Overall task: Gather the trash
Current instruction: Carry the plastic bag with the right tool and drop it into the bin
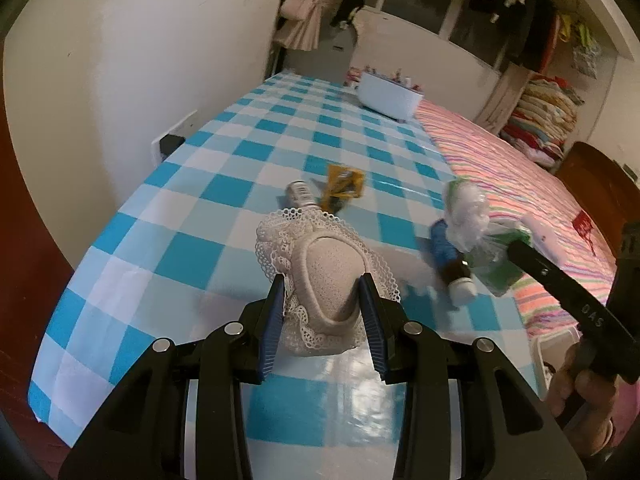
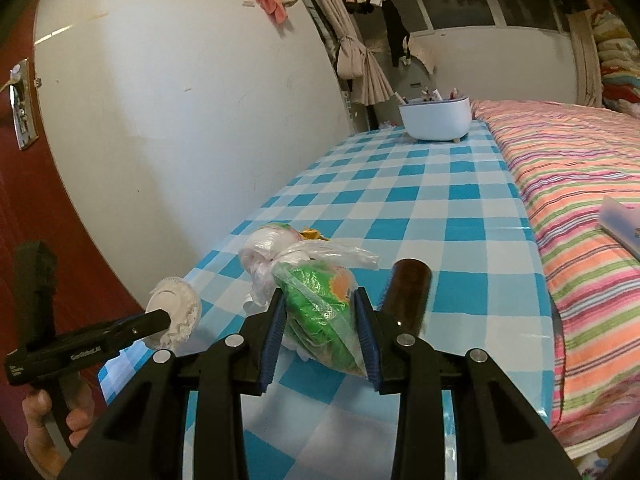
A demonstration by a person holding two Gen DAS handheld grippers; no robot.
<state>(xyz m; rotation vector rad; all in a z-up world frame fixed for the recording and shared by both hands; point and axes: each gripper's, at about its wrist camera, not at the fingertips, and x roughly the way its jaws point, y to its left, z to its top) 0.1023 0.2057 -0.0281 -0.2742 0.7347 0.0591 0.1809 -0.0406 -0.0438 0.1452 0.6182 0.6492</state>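
My left gripper (image 1: 322, 286) is shut on a beige lace-trimmed pad (image 1: 326, 264), held above the blue checked table (image 1: 224, 216); it shows in the right wrist view (image 2: 176, 314) at the left. My right gripper (image 2: 318, 304) is shut on a clear plastic bag with green and white contents (image 2: 316, 304), also visible in the left wrist view (image 1: 476, 232). A brown bottle with a white cap (image 1: 452, 260) lies on the table beside the bag (image 2: 408, 294). A small silver can (image 1: 300, 192) and a yellow wrapper (image 1: 344, 184) lie behind the pad.
A white tub with small items (image 1: 388, 98) stands at the table's far end (image 2: 436, 118). A striped bed (image 2: 580, 184) runs along the table's right side, with a flat box (image 2: 624, 222) on it. A wall (image 1: 140, 60) borders the left.
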